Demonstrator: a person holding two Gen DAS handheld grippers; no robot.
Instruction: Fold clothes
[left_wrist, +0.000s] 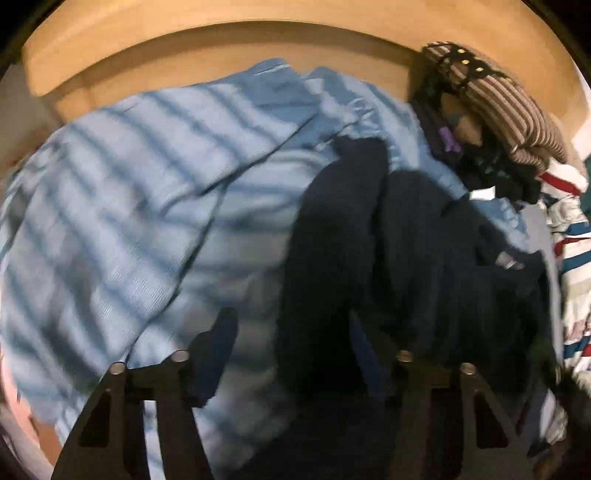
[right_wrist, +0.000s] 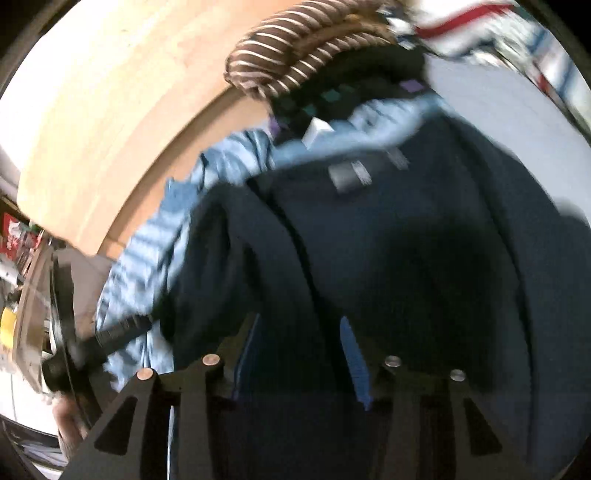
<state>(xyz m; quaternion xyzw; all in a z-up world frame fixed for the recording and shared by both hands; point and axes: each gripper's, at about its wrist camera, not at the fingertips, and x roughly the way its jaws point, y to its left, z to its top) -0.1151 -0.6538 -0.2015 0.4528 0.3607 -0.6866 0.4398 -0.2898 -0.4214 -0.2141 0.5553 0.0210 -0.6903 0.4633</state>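
Clothes are lying heaped on the wooden tabletop (left_wrist: 229, 40): a navy garment (right_wrist: 388, 236) over a blue striped shirt (left_wrist: 122, 206). Both tools, left (left_wrist: 291, 332) and right (right_wrist: 299, 332), are standing apart over navy cloth, gripping nothing.

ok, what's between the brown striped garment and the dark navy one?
Left wrist view: a black patterned garment lies between the brown striped garment and the dark navy garment.
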